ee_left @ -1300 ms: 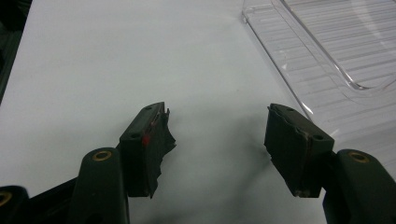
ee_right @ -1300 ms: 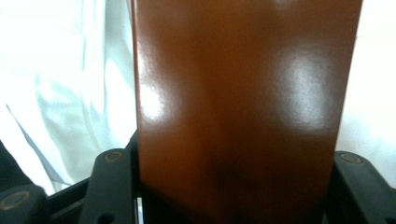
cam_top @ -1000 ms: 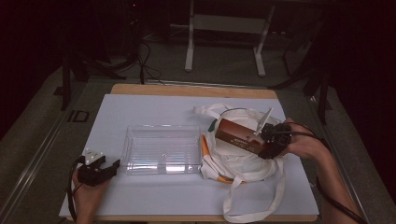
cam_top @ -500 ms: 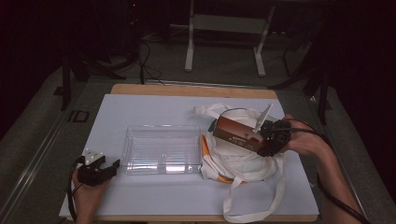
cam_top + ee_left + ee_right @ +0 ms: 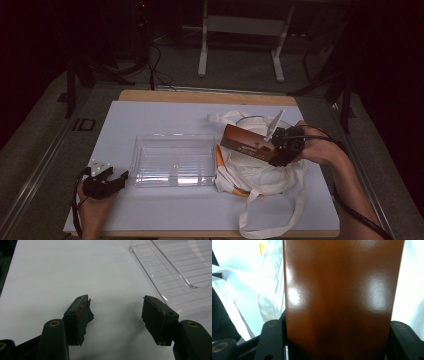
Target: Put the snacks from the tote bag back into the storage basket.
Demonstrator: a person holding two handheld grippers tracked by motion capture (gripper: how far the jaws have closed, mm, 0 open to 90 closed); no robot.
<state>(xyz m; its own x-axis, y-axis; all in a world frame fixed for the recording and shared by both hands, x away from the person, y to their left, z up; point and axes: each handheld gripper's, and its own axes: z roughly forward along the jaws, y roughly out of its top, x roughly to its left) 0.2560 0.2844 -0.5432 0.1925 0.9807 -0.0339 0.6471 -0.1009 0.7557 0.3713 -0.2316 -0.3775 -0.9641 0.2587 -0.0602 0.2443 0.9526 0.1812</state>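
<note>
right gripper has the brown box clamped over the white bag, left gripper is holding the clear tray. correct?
Not quite. The left gripper holds nothing: the left gripper view shows its fingers open over bare table beside the clear tray. The right gripper does clamp the brown box over the white bag.

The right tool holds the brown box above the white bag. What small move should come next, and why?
Probably carry the brown box leftward over the clear tray and lower it in. The right tool is shut on it above the white bag, the tray beside the bag holds nothing, and the left tool rests open.
</note>
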